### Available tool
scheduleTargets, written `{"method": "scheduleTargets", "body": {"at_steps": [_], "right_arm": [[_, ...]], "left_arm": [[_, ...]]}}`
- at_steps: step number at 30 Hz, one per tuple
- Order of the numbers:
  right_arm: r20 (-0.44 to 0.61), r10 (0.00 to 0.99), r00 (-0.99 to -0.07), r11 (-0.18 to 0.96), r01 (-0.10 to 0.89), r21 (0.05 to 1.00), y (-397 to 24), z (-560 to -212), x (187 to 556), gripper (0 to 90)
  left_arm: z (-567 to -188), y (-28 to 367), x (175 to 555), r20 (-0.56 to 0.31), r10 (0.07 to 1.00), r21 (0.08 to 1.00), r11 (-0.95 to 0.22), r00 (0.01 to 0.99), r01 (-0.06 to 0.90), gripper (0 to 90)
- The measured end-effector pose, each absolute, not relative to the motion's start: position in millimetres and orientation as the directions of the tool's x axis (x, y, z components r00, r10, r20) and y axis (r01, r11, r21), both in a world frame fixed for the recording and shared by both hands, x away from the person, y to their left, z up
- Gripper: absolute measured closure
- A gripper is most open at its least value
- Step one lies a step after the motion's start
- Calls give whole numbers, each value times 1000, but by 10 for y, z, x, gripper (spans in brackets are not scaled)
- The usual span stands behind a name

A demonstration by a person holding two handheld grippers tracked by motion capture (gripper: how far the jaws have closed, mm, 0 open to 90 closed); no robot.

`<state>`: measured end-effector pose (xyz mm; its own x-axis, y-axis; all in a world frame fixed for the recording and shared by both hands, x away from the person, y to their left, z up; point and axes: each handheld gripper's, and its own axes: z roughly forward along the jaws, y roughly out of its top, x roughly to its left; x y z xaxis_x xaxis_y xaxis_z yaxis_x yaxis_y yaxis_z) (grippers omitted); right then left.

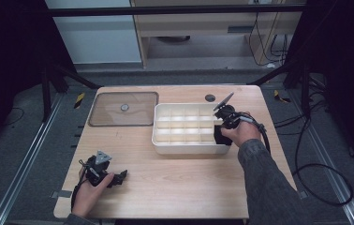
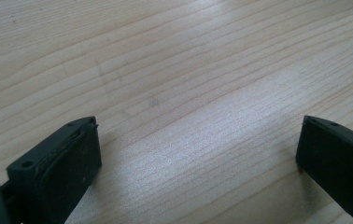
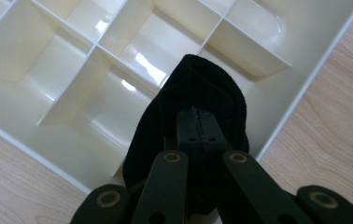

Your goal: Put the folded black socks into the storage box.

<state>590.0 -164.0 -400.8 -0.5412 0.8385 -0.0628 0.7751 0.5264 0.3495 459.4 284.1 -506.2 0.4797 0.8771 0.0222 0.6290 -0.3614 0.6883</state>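
A white box (image 1: 187, 149) split into many small compartments stands right of the table's middle. My right gripper (image 1: 222, 132) hangs over the box's near right corner, shut on a black piece of folded fabric (image 1: 218, 137). In the right gripper view the jaws (image 3: 198, 114) are pressed together with the black fabric (image 3: 202, 84) bulging around and beyond them, above the compartments of the box (image 3: 277, 116). My left gripper (image 1: 120, 176) lies on the wood near the front left edge. Its jaws (image 2: 198, 126) stand wide open over bare wood.
A clear flat lid (image 1: 123, 108) with a round knob lies at the back left of the table, beside the box. A small dark round disc (image 1: 210, 98) sits in the tabletop behind the box. Cables trail off the table's right side.
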Motion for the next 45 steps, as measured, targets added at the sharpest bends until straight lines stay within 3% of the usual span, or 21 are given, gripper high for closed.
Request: {"method": "scheduleTargets", "body": {"at_steps": [45], "right_arm": [[14,845,-535,508,811,290,-1716,-4295,5847,900]], "left_arm": [[-5065,2834,4593,16,880,690,-353,474,632,0]]}}
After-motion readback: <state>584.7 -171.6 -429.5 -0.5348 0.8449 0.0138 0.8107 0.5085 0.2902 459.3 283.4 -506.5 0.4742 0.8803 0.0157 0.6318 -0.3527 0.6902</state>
